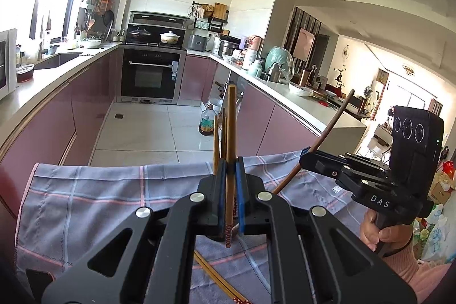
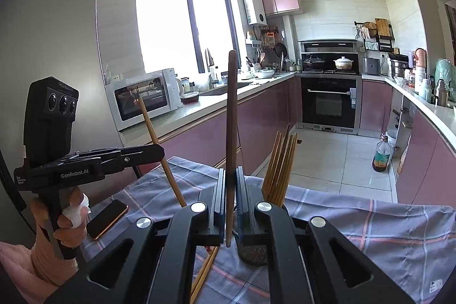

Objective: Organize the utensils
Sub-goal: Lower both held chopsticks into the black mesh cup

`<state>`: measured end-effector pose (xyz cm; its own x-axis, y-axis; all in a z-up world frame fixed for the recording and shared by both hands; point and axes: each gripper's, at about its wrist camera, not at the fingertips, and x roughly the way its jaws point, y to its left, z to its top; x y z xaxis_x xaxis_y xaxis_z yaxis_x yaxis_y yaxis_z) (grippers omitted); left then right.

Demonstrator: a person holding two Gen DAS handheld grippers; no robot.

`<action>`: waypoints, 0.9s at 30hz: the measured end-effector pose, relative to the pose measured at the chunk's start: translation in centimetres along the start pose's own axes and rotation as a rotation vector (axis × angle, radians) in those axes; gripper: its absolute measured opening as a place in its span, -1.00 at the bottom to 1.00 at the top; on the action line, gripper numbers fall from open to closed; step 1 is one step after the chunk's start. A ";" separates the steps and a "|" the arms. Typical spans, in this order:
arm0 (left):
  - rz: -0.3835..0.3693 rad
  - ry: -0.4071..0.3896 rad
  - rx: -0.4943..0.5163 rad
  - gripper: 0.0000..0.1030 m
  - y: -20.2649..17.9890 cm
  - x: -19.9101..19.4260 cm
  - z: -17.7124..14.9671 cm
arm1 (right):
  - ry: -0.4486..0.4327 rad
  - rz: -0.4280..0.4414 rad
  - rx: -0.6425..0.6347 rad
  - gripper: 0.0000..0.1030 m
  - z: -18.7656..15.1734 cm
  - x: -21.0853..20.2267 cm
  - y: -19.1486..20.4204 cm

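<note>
My left gripper (image 1: 229, 165) is shut on a light bamboo chopstick (image 1: 231, 138) that stands upright between its blue pads. My right gripper (image 2: 230, 175) is shut on a dark brown chopstick (image 2: 231, 116), also upright. In the left wrist view the right gripper (image 1: 306, 154) is to the right, with the dark chopstick (image 1: 327, 130) slanting up. In the right wrist view the left gripper (image 2: 159, 151) holds the light chopstick (image 2: 154, 133) at the left. A mesh holder (image 2: 252, 250) with several bamboo chopsticks (image 2: 280, 164) stands just behind my right gripper. Loose chopsticks (image 1: 216, 275) lie on the checked cloth (image 1: 94, 198).
A phone (image 2: 107, 218) lies on the cloth (image 2: 356, 218) at the left. A refrigerator (image 2: 51, 47) stands close on the left. Kitchen counters (image 1: 51, 76) run along both sides, with an oven (image 1: 151, 76) at the far end and an oil bottle (image 1: 207, 123) on the floor.
</note>
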<state>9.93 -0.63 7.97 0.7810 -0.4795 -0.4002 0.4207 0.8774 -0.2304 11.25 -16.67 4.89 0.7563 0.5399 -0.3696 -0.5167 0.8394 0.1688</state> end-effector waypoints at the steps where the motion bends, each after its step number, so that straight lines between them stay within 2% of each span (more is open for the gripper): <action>1: -0.002 -0.003 0.005 -0.86 -0.2 0.1 0.5 | -0.004 -0.002 0.000 -0.90 0.2 -0.1 -0.1; 10: -0.010 -0.041 0.035 -0.86 -2.0 -0.2 3.2 | -0.049 -0.022 -0.023 -0.90 1.8 -0.5 -0.2; 17: 0.003 -0.064 0.053 -0.86 -3.3 0.4 4.9 | -0.049 -0.043 -0.034 -0.90 2.5 0.2 -0.5; 27: 0.042 -0.014 0.037 -0.86 -3.4 3.7 5.2 | -0.006 -0.064 -0.012 -0.90 2.1 2.2 -1.8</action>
<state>13.78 -5.26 11.91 0.8045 -0.4423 -0.3964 0.4040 0.8967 -0.1808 14.66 -16.84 5.70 0.7902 0.4858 -0.3735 -0.4724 0.8712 0.1338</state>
